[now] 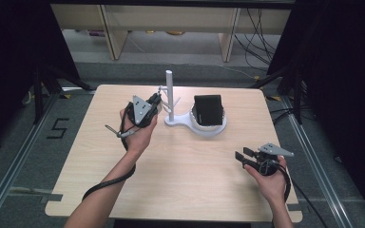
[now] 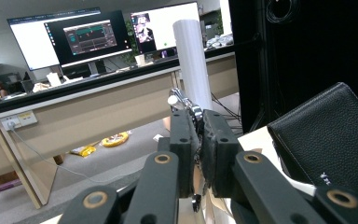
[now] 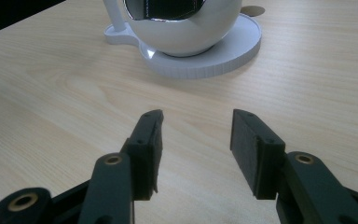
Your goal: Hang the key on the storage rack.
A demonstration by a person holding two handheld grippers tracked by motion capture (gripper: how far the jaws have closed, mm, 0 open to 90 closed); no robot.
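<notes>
Your left gripper (image 1: 151,105) is up at the white stand (image 1: 169,97), its jaws clamped on a small metal piece (image 2: 185,101), probably a key or ring, right beside the stand's upright post (image 2: 193,63) and its side pegs. What exactly the piece is I cannot tell; it is thin and mostly hidden between the pads. The risk here is that it has so little held: if you let go before it is hooked over a peg, it could drop onto the desk (image 1: 180,166) or slide down behind the stand. Pushing sideways against the post could also tip or shift the light stand, along with the white bowl (image 3: 186,28) on its base and the black wallet (image 1: 208,110) standing in that bowl. Your right gripper (image 1: 248,156) rests low near the desk's right front, jaws well apart and empty, aimed at the bowl. The desk is pale wood grain, smooth and bare. Beyond it are dark curtains, loose cables on the floor, and a bench with lit monitors.
</notes>
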